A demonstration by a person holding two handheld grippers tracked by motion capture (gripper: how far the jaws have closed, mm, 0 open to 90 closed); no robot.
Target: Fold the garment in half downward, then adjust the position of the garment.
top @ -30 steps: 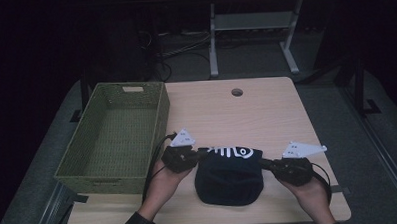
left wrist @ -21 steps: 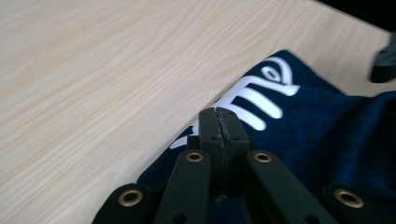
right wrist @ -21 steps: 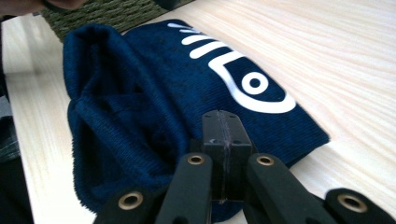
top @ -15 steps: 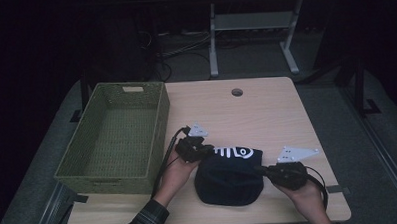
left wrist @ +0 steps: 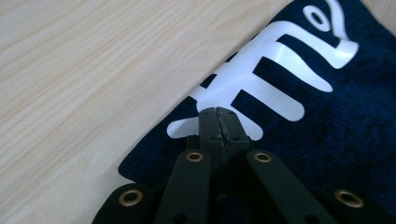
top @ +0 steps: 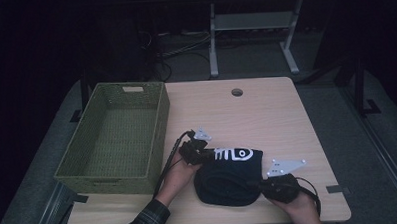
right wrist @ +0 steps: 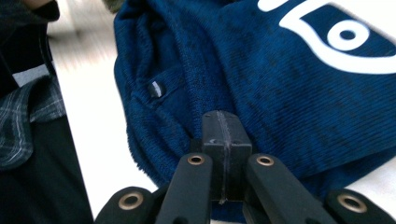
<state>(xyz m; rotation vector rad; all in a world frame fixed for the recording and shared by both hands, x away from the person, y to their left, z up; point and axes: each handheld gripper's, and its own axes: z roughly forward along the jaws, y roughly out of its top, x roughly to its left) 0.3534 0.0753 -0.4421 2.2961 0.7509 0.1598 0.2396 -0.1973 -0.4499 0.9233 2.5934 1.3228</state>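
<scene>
Right hand-held gripper [top: 263,182] clamped shut on the near right edge of the navy sweater [top: 228,173]; left hand-held gripper [top: 202,159] pinched shut on its left edge. Sweater on the bench [top: 267,119], just right of the green basket [top: 112,137].

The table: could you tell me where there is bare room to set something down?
The far half of the table, around the round hole, is bare, as is the basket. The near edge is crowded: dark blue garment, left gripper, right gripper.
</scene>
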